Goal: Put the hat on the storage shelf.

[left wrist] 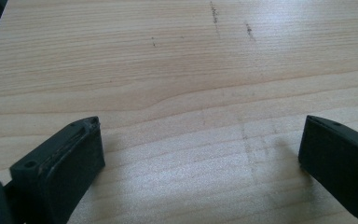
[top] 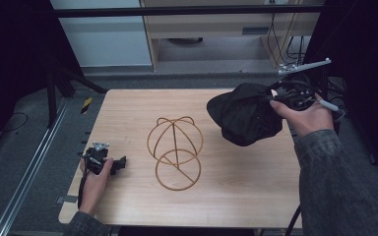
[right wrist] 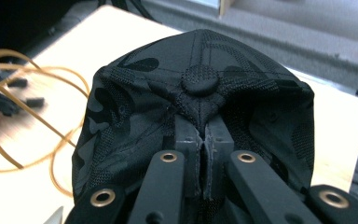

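Black cap (top: 246, 118) hanging from the right gripper (top: 274, 94), lifted clear above the far right part of the wooden table (top: 236, 196). Jaws pinched tight on a fold of cloth just below the cap's top button (right wrist: 200, 80). Gold wire stand (top: 174, 152) near mid-table, to the left of and apart from the cap. Left gripper (top: 120, 163) resting low at the near left edge, jaws spread wide over bare wood, holding nothing.

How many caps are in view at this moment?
1. The black cap is pinched at its crown by the right gripper, held above the table's right side, beside the wire stand. Nothing suggests another is hidden.
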`<control>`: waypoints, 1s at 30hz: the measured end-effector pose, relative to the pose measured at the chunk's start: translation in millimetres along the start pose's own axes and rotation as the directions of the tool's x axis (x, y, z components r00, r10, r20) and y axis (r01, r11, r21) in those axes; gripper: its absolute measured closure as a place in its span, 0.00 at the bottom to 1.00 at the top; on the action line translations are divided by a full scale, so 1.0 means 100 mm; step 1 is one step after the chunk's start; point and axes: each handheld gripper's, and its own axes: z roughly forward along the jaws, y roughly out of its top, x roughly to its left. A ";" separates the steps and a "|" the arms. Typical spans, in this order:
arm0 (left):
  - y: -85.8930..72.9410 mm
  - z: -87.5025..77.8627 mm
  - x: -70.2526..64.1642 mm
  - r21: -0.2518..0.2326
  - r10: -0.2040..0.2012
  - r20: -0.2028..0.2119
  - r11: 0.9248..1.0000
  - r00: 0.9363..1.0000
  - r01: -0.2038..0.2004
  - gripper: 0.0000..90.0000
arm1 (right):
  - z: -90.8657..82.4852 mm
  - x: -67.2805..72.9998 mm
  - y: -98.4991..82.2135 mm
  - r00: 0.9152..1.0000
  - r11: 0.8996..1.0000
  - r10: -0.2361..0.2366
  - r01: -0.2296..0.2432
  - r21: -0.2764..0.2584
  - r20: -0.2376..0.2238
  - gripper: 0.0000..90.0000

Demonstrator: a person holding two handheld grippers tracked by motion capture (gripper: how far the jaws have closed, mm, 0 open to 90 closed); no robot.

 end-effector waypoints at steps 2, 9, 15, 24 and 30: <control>0.00 0.00 0.00 0.000 0.000 0.000 1.000 1.000 0.000 0.00 | -0.02 0.03 0.05 1.000 1.000 -0.001 0.001 -0.023 -0.008 0.97; 0.00 0.00 0.00 -0.002 -0.002 -0.001 1.000 1.000 0.002 0.00 | -0.08 0.18 0.22 0.999 0.997 -0.020 0.018 -0.073 -0.029 0.97; 0.00 0.00 0.00 -0.001 0.000 0.000 1.000 1.000 0.000 0.00 | -0.14 0.30 0.28 0.998 0.994 -0.043 0.038 -0.104 -0.045 0.97; 0.00 0.00 0.00 0.000 0.001 0.000 1.000 1.000 -0.001 0.00 | -0.20 0.56 0.43 0.993 0.987 -0.083 0.069 -0.142 -0.090 0.97; 0.00 0.00 0.00 0.001 0.001 0.000 1.000 1.000 -0.001 0.00 | -0.16 0.73 0.49 0.986 0.984 -0.115 0.096 -0.151 -0.117 0.97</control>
